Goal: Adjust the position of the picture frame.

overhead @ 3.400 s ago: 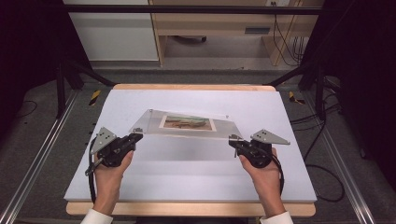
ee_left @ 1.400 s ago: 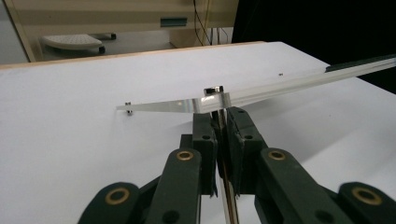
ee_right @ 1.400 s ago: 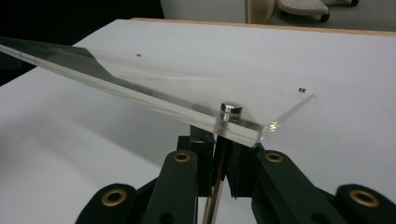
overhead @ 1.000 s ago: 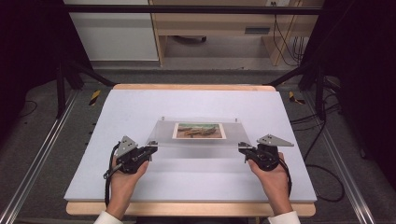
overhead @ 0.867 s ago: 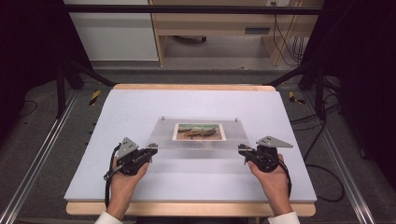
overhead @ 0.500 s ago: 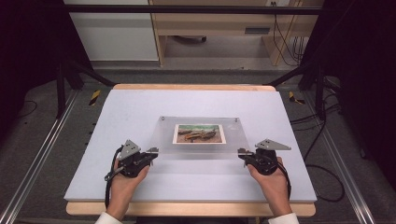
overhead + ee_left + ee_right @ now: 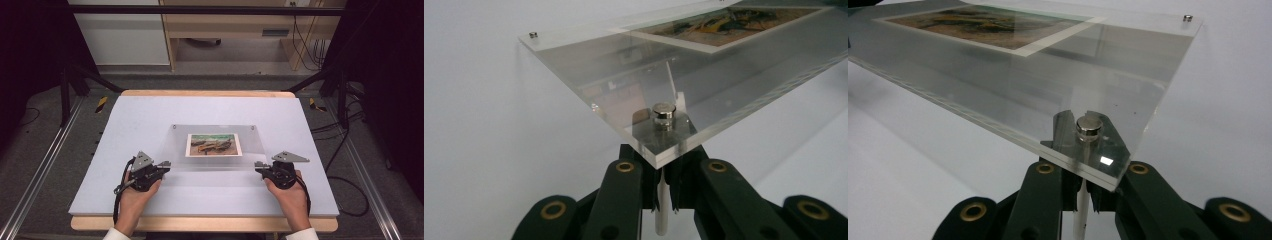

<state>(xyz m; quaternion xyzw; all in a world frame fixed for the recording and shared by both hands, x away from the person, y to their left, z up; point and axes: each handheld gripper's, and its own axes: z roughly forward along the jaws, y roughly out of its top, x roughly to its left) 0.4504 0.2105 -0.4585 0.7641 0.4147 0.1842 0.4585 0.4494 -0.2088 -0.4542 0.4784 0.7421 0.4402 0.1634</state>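
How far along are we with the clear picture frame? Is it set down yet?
Done: both claws are shut on the acrylic frame, the left claw at its near-left corner and the right claw at its near-right corner, each just under a metal stud. In hand: the frame is carried with its near edge raised off the white table, the picture sandwiched inside. Left: lowering it flat and letting go.

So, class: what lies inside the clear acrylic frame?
Inside the acrylic frame lies a landscape picture with a white border. Its back side cannot be seen, nor what its painted shapes depict.
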